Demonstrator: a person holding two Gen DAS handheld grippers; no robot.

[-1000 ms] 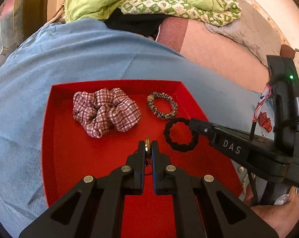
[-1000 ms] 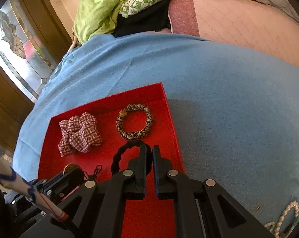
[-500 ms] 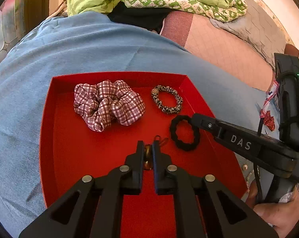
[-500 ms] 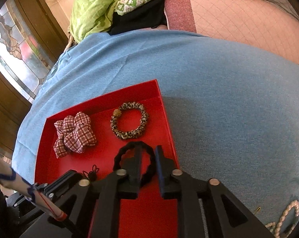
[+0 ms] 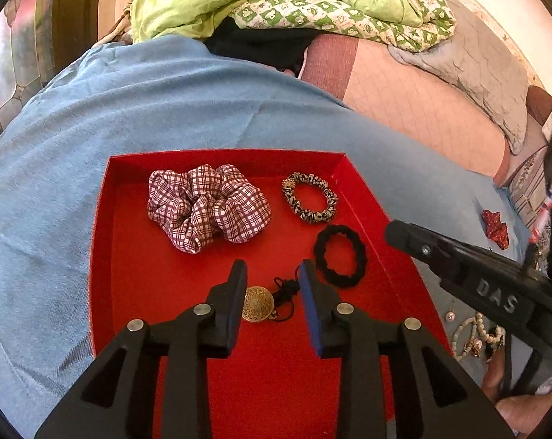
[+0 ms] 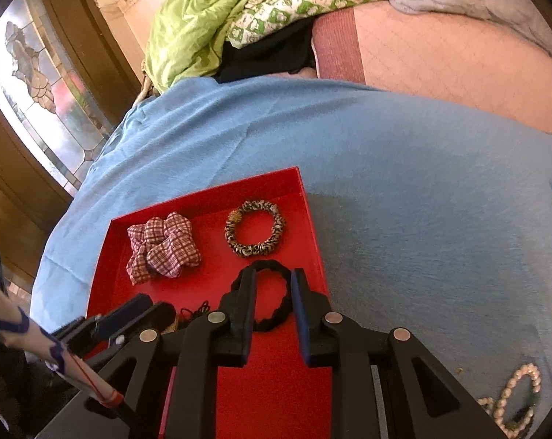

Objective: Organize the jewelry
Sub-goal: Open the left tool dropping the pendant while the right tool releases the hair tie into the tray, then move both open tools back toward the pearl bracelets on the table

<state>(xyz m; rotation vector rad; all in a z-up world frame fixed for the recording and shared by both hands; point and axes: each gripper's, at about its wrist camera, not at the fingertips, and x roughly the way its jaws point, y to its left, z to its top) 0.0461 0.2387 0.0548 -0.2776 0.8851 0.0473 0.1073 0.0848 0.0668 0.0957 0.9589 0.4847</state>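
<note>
In the left wrist view the left gripper (image 5: 272, 280) has its jaws open, and the gold pendant (image 5: 257, 303) lies between them on the red tray (image 5: 104, 241) at lower centre. The right gripper (image 6: 274, 287) also stands with jaws open, over the black hair tie (image 6: 276, 292) lying in the tray.

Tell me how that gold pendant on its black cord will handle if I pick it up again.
The gold pendant is a flat disc lying face up, so it probably won't roll. Its thin black cord lies bunched, likely floppy, and would dangle. The disc looks like metal and may slip between the open left tongs.
</note>
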